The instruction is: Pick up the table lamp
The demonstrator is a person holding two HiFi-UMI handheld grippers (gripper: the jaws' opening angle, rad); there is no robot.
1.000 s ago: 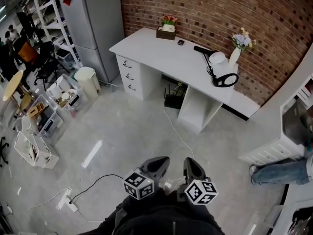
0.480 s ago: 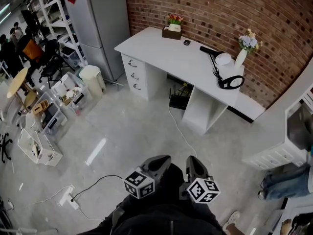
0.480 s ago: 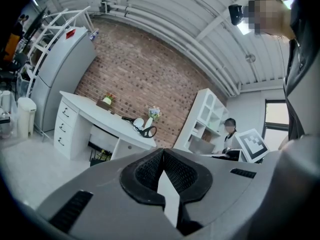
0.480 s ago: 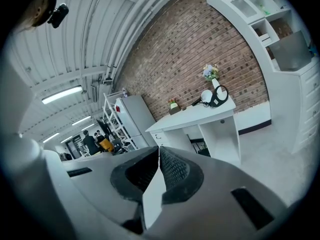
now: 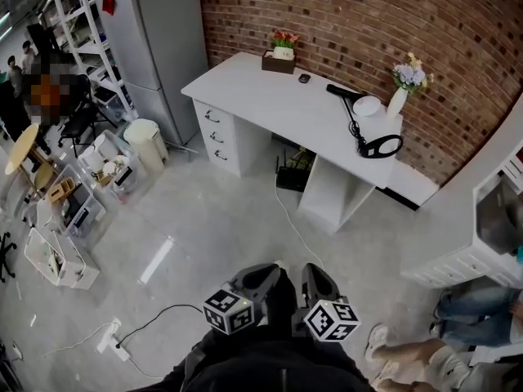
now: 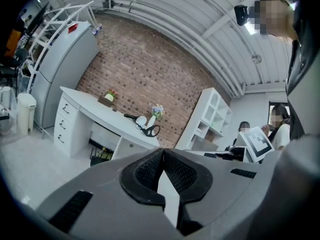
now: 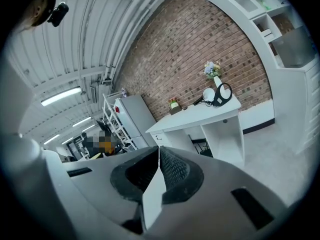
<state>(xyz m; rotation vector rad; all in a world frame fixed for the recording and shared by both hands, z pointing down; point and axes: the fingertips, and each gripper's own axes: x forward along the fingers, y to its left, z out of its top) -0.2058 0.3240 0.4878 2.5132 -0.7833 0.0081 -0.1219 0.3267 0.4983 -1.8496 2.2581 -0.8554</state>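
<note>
Head view: the left gripper and right gripper are held side by side, close to the person's body, over bare grey floor. Both point toward a white desk that stands against a brick wall.

Tool state: in each gripper view the two ribbed black pads meet along a single line. Both pairs of jaws are fully closed, with nothing between them.

Location of the task item: the table lamp sits at the right end of the desk top, near the back edge. It has a thin black arm and a ring-shaped head resting on the surface. A white vase of flowers stands just beside it, toward the wall. A small planter box sits well apart, at the far left end of the desk.

Step in hand: this appears to be the approach. The lamp is well apart from both grippers and has not been touched.

Next move, as judged:
1. Close the gap across the floor to the right end of the desk.
2. Open the jaws of the working gripper before reaching in.
3. Take hold of a solid part of the lamp, probably the arm, and keep clear of the vase.
</note>
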